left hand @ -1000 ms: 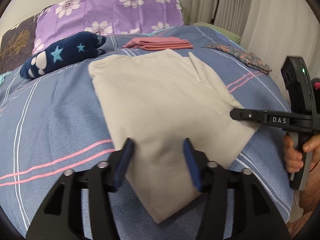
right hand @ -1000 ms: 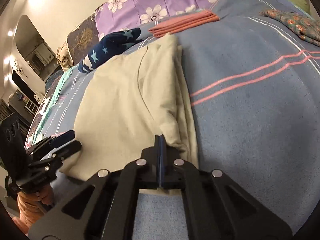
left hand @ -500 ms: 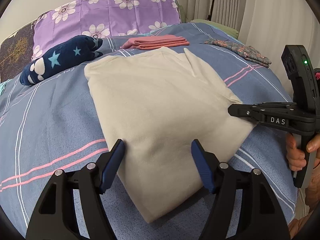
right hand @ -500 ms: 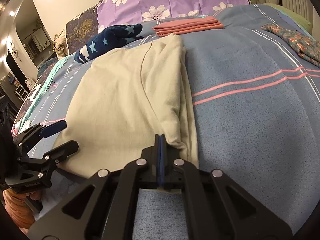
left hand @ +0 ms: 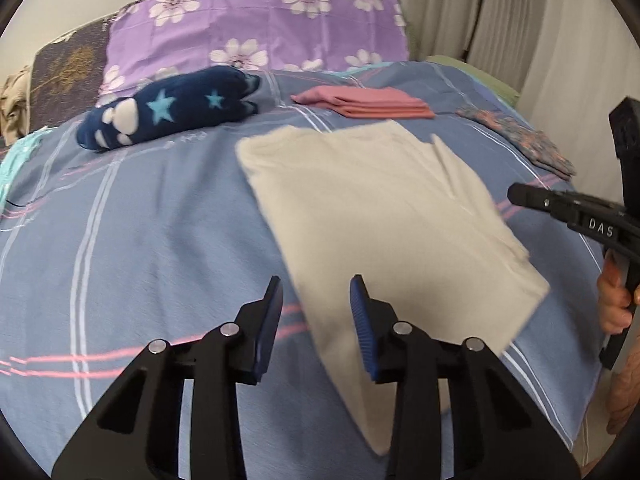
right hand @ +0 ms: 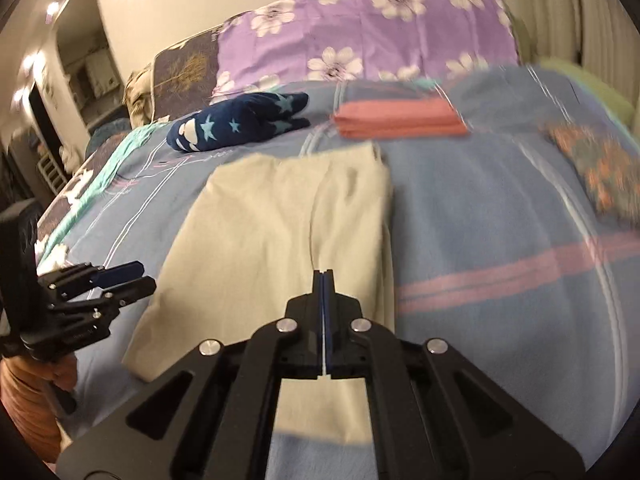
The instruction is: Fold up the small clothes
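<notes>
A cream garment (left hand: pixel 380 216) lies folded flat on the blue striped bedspread (left hand: pixel 140 248); it also shows in the right wrist view (right hand: pixel 280 240). My left gripper (left hand: pixel 316 304) is open and empty, above the garment's near left edge. My right gripper (right hand: pixel 323 280) is shut with nothing between its pads, lifted above the garment's near right part. In the left wrist view the right gripper (left hand: pixel 520 194) hovers by the garment's right edge. In the right wrist view the left gripper (right hand: pixel 138 276) is at the left.
A folded pink cloth (left hand: pixel 368 106) and a dark blue star-patterned plush (left hand: pixel 168 108) lie at the far side. A floral cloth (left hand: pixel 520 140) lies at the right. A purple flowered pillow (left hand: pixel 256 28) stands behind. The bed edge is at the right, by curtains.
Both grippers have lifted and drawn back from the garment. The right gripper has let go of the garment's corner and stays shut. The left gripper has shifted left.
</notes>
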The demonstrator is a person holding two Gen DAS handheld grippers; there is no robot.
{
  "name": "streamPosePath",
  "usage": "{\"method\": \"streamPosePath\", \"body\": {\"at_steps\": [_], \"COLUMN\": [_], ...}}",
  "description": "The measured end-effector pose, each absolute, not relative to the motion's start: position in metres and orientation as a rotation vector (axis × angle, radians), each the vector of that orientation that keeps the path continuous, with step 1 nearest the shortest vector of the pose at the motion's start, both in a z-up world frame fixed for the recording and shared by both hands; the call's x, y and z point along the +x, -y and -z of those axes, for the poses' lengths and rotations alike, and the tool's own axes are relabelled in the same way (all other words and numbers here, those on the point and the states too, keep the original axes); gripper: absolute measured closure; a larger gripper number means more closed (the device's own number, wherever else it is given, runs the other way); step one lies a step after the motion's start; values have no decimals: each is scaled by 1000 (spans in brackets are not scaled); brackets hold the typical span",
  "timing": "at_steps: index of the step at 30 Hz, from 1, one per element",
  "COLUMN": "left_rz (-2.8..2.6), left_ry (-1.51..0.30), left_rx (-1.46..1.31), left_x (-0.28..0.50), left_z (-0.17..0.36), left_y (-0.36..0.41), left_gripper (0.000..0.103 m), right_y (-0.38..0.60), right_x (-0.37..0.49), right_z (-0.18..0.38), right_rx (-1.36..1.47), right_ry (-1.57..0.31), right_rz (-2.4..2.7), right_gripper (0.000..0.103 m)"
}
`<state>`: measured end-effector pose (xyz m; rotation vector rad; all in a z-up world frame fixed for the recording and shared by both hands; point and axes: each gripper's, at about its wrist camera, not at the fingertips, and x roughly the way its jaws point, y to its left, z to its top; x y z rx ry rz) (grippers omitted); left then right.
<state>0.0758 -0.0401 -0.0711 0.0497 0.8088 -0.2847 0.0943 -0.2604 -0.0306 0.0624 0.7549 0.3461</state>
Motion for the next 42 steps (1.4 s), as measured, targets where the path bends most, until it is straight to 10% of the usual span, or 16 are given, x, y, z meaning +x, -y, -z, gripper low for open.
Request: {"method": "streamPosePath", "body": {"at_steps": [22, 24, 29, 42], "left_rz": [207, 259, 252, 292], "left_ry": [-902, -910, -855, -819], "left_rx": [-29, -81, -15, -104], "left_x": [231, 241, 239, 182], "left_z": [92, 93, 76, 74], "left_y": [26, 25, 32, 12], "left_gripper": [55, 93, 93, 32], "right_y": [330, 324, 305, 310], "right_x": [209, 208, 204, 206], "right_z": [93, 92, 89, 94], "right_rx": [258, 221, 140, 156], "right_ry": [-819, -816, -807, -814], "right_rz": [-171, -158, -169, -185], "right_gripper": [101, 99, 80, 75]}}
